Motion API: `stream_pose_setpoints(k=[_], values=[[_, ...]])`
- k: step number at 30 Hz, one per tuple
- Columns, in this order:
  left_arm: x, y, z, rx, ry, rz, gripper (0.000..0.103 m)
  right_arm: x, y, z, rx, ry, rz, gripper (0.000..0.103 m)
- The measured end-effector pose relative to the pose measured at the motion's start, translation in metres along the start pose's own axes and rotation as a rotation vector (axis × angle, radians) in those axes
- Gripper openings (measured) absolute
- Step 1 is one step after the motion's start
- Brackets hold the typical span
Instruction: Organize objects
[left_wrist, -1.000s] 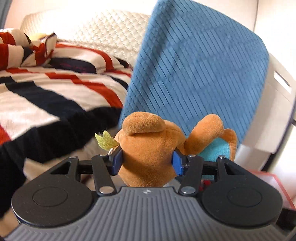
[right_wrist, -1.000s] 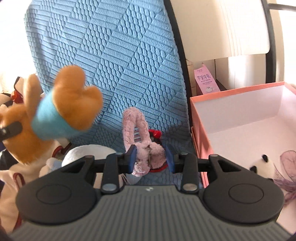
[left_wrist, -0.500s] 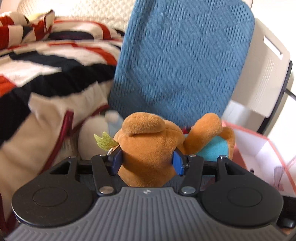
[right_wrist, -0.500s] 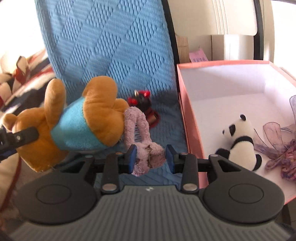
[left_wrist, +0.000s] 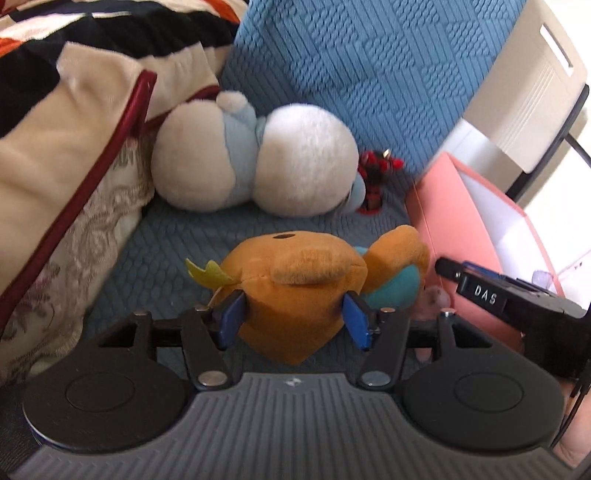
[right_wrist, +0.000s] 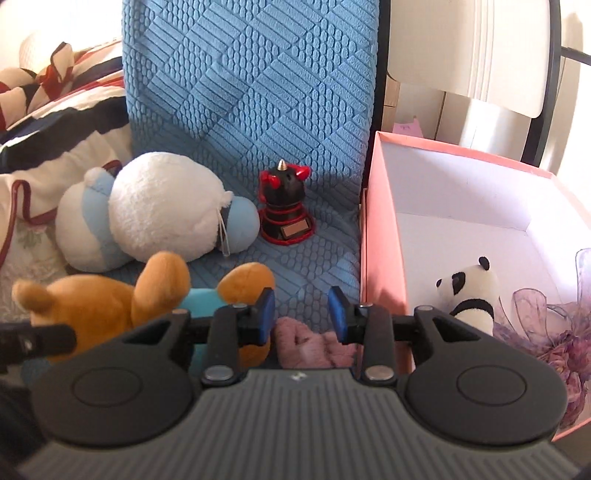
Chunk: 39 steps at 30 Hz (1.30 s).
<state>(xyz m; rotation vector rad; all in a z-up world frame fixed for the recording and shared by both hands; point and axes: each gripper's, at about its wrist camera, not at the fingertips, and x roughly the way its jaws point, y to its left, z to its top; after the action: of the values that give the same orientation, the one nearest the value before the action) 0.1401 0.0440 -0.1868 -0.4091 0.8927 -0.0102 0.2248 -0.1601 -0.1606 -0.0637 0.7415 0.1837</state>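
Observation:
An orange plush toy (left_wrist: 295, 273) with a teal patch lies on the blue seat cushion (left_wrist: 177, 251). My left gripper (left_wrist: 293, 321) has its blue pads on the toy's two sides, and its jaws are opening. The right wrist view shows the same toy (right_wrist: 92, 306) at the lower left. My right gripper (right_wrist: 302, 314) holds a pink fluffy thing (right_wrist: 314, 347) low between the roots of its pads, its jaws closing slightly. The pink box (right_wrist: 380, 221) to the right holds a panda plush (right_wrist: 469, 291) and a purple ribbon (right_wrist: 546, 325).
A white and light-blue plush (left_wrist: 258, 162) lies at the back of the seat, with a black and red figurine (right_wrist: 286, 206) beside it. A cream pillow (left_wrist: 74, 184) and striped blanket (left_wrist: 92, 29) lie left. The blue backrest (right_wrist: 251, 81) rises behind, with a white chair (right_wrist: 480, 44) past the box.
My left gripper has come down and tipped forward, bringing the orange plush onto the blue seat. In the right gripper the pink thing has dropped from upright to low between the pads.

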Motion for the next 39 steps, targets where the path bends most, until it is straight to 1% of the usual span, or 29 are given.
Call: stream_pose_setpoints(k=[4,8,10,14,18,19,21,22,23,26,27,30,31,34,39], values=[[-0.001,0.005,0.005,0.018,0.067,-0.022,0.074,-0.009,-0.001,-0.006,0.029,-0.011,0.002,0.036],[-0.006,0.010,0.007,0.054,0.115,-0.028,0.077,-0.024,0.003,-0.014,0.055,-0.025,0.014,0.035],[-0.011,0.014,0.006,0.037,0.127,-0.046,0.077,-0.033,0.006,-0.021,0.058,-0.038,0.024,0.035],[-0.018,0.026,0.003,-0.027,0.149,-0.091,0.078,-0.048,0.012,-0.037,0.043,-0.072,0.016,0.039],[-0.023,0.035,0.004,-0.102,0.152,-0.121,0.078,-0.048,0.016,-0.046,0.021,-0.070,0.003,0.039],[-0.022,0.036,0.005,-0.117,0.152,-0.125,0.079,-0.046,0.017,-0.048,0.020,-0.063,0.003,0.039],[-0.017,0.038,0.007,-0.140,0.158,-0.109,0.080,-0.043,0.020,-0.053,0.011,-0.050,-0.009,0.039],[-0.013,0.039,0.008,-0.155,0.167,-0.096,0.081,-0.040,0.024,-0.057,-0.013,-0.047,-0.028,0.037],[-0.008,0.040,0.009,-0.176,0.180,-0.092,0.081,-0.037,0.028,-0.060,-0.046,-0.047,-0.052,0.037],[0.005,0.046,0.011,-0.277,0.206,-0.137,0.081,-0.023,0.038,-0.066,-0.110,-0.028,-0.101,0.036],[0.008,0.048,0.012,-0.308,0.208,-0.151,0.081,-0.018,0.040,-0.067,-0.121,-0.014,-0.112,0.033],[0.019,0.051,0.012,-0.397,0.218,-0.157,0.081,-0.005,0.044,-0.071,-0.152,0.015,-0.147,0.031],[0.023,0.053,0.012,-0.425,0.223,-0.160,0.082,0.000,0.045,-0.073,-0.169,0.022,-0.164,0.028],[0.033,0.057,0.010,-0.498,0.241,-0.158,0.086,0.011,0.050,-0.076,-0.209,0.042,-0.200,0.027],[0.042,0.063,0.010,-0.584,0.246,-0.170,0.092,0.026,0.058,-0.083,-0.310,0.053,-0.258,0.021]])
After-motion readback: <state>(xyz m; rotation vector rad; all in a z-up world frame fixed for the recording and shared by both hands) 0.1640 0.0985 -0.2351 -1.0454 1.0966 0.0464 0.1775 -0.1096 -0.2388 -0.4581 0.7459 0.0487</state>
